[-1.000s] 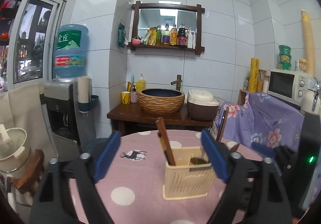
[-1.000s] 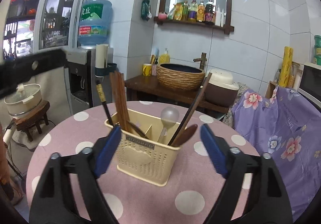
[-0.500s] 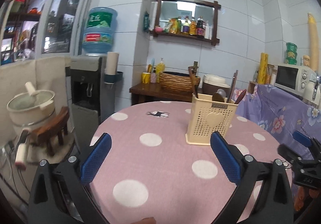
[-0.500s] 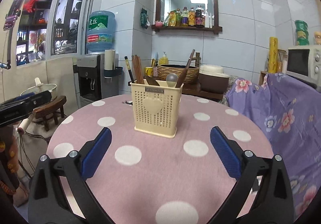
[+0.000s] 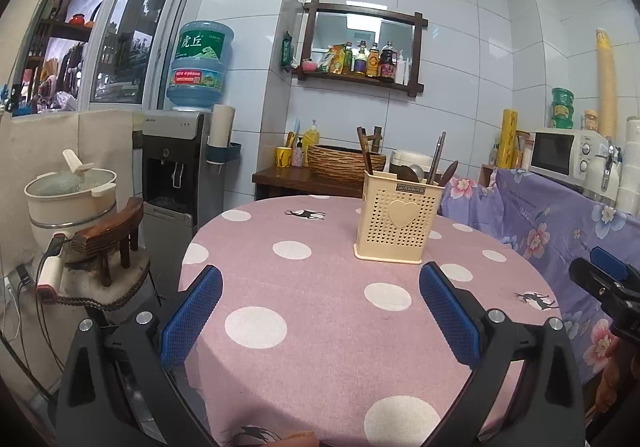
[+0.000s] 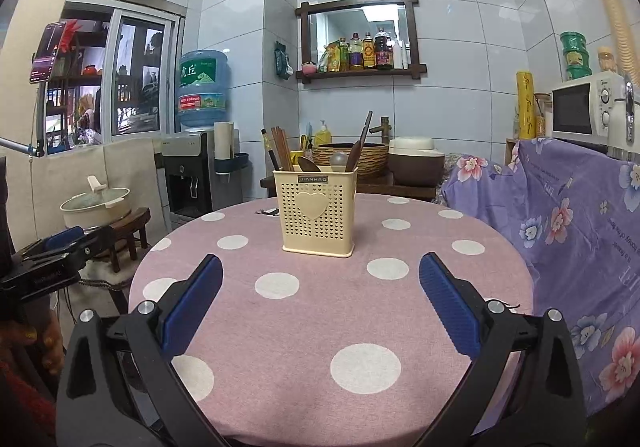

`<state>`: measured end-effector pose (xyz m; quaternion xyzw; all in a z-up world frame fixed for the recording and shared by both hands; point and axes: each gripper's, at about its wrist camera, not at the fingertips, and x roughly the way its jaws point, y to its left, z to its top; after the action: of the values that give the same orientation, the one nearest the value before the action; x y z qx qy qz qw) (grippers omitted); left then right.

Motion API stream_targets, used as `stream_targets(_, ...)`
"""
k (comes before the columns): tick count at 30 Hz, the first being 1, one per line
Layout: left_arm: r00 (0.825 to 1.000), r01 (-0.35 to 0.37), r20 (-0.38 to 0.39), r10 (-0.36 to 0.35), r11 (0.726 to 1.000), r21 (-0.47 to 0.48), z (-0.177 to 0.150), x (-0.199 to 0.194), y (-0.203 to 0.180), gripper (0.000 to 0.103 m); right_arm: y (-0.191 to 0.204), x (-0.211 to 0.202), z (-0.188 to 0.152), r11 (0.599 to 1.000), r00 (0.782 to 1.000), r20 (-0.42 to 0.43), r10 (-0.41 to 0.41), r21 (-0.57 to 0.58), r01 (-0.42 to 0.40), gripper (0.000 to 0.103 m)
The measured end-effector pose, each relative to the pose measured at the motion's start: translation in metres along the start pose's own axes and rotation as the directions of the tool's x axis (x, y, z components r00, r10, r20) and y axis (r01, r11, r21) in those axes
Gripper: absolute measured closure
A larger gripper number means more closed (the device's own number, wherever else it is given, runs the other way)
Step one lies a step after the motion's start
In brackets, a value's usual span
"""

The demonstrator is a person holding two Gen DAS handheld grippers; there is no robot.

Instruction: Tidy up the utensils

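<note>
The cream basket (image 6: 319, 209) stands in the middle of the frame on the pink dotted table (image 6: 320, 311), with chopsticks (image 6: 282, 149) and spoons (image 6: 308, 164) already standing inside it. The left gripper (image 5: 318, 313) and the right gripper (image 6: 320, 297) both have their fingers spread wide and hold nothing. The basket looks light, so a bump could tip it and spill everything.
</note>
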<state>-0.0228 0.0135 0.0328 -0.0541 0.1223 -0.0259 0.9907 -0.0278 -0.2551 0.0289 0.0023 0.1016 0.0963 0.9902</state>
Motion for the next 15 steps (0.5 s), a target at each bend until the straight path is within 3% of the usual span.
stream_targets(15, 1.0, -0.005, 0.012, 0.005, 1.0, 0.016, -0.0014, -0.0025, -0.0004, 0.005, 0.0001, 0.0059, 0.0007, 1.0, 1.0, -0.017, 0.006, 0.002, -0.006, 0.006)
